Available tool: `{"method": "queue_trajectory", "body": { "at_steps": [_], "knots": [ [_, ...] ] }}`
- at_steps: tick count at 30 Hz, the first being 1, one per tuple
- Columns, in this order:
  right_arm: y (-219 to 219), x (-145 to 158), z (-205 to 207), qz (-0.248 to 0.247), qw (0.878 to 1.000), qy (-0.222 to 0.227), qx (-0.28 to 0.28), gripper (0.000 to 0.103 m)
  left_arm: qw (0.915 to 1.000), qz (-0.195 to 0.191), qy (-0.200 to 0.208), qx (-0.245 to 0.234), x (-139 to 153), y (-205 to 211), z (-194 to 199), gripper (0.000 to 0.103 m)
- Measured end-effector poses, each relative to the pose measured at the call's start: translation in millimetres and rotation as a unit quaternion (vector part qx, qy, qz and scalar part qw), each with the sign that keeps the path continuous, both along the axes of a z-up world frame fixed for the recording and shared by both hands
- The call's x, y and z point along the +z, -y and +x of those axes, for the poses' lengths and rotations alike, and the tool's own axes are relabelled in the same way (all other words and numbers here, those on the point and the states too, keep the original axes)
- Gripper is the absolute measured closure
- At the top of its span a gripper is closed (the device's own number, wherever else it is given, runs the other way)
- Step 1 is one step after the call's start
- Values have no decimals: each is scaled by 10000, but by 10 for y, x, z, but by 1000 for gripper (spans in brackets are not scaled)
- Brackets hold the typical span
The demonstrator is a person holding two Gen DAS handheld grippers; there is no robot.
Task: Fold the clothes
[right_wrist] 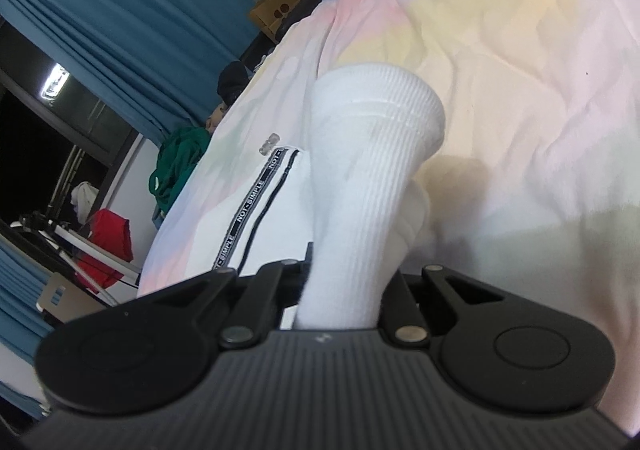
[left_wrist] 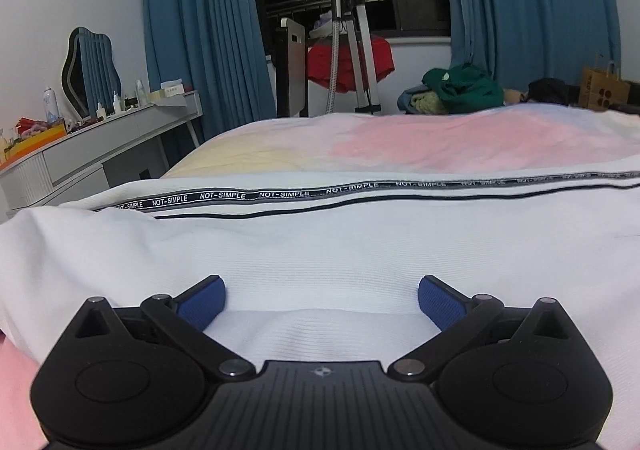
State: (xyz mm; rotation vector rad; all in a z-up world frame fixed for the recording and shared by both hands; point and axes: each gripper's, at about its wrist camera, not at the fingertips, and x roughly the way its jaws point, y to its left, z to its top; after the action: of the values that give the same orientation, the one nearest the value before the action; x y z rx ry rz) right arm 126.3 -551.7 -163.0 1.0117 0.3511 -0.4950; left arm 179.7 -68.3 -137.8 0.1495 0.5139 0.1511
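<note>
A white garment (left_wrist: 320, 242) with a black "NOT-SIMPLE" stripe lies spread on the bed. My left gripper (left_wrist: 322, 300) is open, its blue pads (left_wrist: 204, 306) resting low on the white cloth with a fold edge between them. My right gripper (right_wrist: 344, 290) is shut on the garment's white ribbed cuff (right_wrist: 372, 137), which sticks up out of the jaws. The right fingertips are hidden by the cloth. The striped part of the garment (right_wrist: 248, 209) lies behind the cuff in the right wrist view.
The pastel pink and yellow bed cover (left_wrist: 440, 141) stretches beyond the garment. A dressing table (left_wrist: 100, 137) stands at left, a garment steamer with red cloth (left_wrist: 348, 61) by the window, a green clothes pile (left_wrist: 464, 89) and a paper bag (left_wrist: 604, 89) at the far side.
</note>
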Motion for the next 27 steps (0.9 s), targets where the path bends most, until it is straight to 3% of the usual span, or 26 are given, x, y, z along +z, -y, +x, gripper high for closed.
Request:
{"method": "queue_trajectory", "body": {
  "at_steps": [27],
  "knots": [
    [-1, -108, -3, 121, 9999, 45, -13, 92, 9999, 99, 3, 37, 12, 14, -30, 0]
  ]
}}
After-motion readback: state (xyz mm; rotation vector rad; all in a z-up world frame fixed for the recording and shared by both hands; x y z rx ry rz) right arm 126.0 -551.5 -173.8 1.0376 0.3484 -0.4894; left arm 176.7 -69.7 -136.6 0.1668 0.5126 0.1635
